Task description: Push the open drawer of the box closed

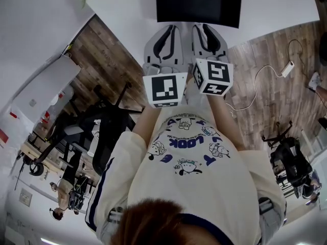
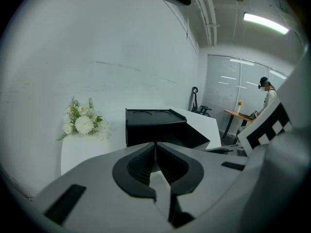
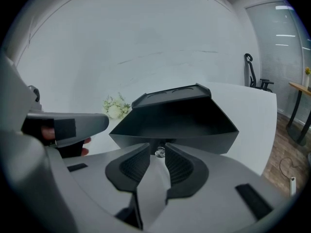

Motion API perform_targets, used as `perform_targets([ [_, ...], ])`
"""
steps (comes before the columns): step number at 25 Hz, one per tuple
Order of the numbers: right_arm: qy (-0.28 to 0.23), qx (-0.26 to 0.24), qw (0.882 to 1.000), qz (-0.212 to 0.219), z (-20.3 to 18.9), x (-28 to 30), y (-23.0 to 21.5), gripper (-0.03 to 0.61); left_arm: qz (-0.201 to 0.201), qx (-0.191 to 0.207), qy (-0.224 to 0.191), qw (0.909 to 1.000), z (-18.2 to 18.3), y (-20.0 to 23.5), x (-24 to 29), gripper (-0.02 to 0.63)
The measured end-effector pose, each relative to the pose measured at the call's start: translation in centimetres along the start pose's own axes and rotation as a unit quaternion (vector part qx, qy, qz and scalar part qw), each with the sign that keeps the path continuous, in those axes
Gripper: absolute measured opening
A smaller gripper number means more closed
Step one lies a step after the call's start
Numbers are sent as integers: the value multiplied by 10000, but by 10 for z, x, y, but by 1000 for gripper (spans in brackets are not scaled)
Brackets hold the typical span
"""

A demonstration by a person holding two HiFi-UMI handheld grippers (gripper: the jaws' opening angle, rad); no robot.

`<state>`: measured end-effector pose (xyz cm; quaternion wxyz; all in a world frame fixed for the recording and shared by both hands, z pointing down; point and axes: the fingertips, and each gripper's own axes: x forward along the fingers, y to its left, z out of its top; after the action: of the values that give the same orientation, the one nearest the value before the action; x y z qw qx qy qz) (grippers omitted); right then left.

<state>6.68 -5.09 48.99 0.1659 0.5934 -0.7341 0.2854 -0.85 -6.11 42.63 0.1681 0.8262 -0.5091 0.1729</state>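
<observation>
**Two claws at a black box's open drawer**

The white, smooth worktop (image 1: 122, 14) carries a matte black box (image 1: 196, 4) at its far edge, its drawer (image 3: 175, 123) standing open as a wide, angular scoop facing me. The grey right claw (image 3: 156, 150) is nipped on the drawer's small shiny knob (image 3: 159, 153), its ribbed dark pads either side. The left claw (image 2: 155, 145) is pressed together, empty, just short of the box.
</observation>
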Motion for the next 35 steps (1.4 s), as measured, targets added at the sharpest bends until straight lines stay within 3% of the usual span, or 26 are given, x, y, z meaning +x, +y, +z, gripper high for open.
perform_targets([
  [17,311,127,9994,-35,-17,14,-4,109,41,-63,81,9999,-5,5,0,23],
  [35,278,278,9992,27,-11,11,-2,86,49,-108,-11,9999,2,4,-2,23],
])
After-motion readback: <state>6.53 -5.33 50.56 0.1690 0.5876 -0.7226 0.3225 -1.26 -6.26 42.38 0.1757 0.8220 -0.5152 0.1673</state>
